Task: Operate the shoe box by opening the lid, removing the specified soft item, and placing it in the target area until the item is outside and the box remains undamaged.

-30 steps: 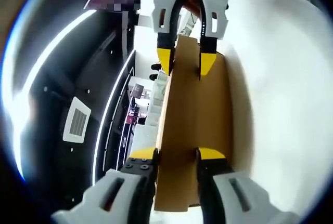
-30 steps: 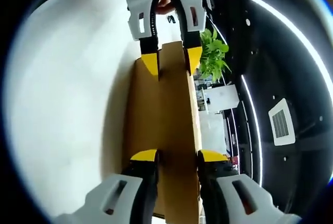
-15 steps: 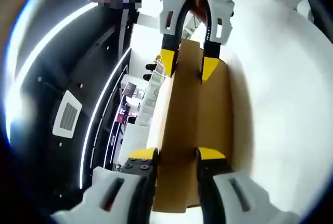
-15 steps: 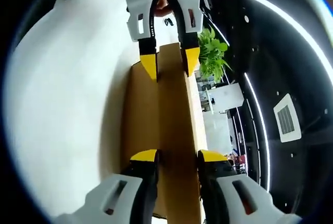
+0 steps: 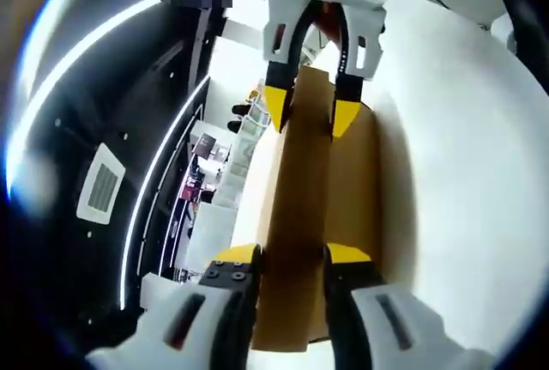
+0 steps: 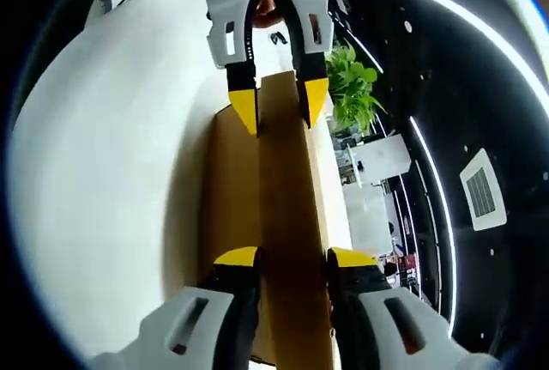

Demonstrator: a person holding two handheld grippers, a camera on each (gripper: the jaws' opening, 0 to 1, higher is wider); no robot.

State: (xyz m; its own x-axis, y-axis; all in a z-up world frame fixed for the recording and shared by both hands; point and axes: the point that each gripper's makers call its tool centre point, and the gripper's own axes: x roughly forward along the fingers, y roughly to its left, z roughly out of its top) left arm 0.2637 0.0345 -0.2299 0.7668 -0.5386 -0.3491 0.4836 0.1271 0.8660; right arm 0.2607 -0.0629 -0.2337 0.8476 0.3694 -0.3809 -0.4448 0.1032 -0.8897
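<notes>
A brown cardboard shoe box lid (image 5: 317, 198) runs lengthwise up the left gripper view, held at both ends. My left gripper (image 5: 292, 257) is shut on its near edge, a yellow fingertip on either side of the card. At the far end my right gripper (image 5: 306, 117) clamps the opposite edge. The right gripper view mirrors this: my right gripper (image 6: 292, 257) grips the near edge of the lid (image 6: 266, 190), and my left gripper (image 6: 276, 104) holds the far edge. The box's inside and any soft item are hidden.
Both views are rolled sideways. A white table (image 5: 463, 172) (image 6: 111, 172) lies along one side of the lid. A dark ceiling with light strips and a vent (image 5: 99, 194) fills the other side. A green plant (image 6: 352, 91) stands in the background.
Both views have drifted a little, so the background has shifted. Both grippers keep the same hold on the lid.
</notes>
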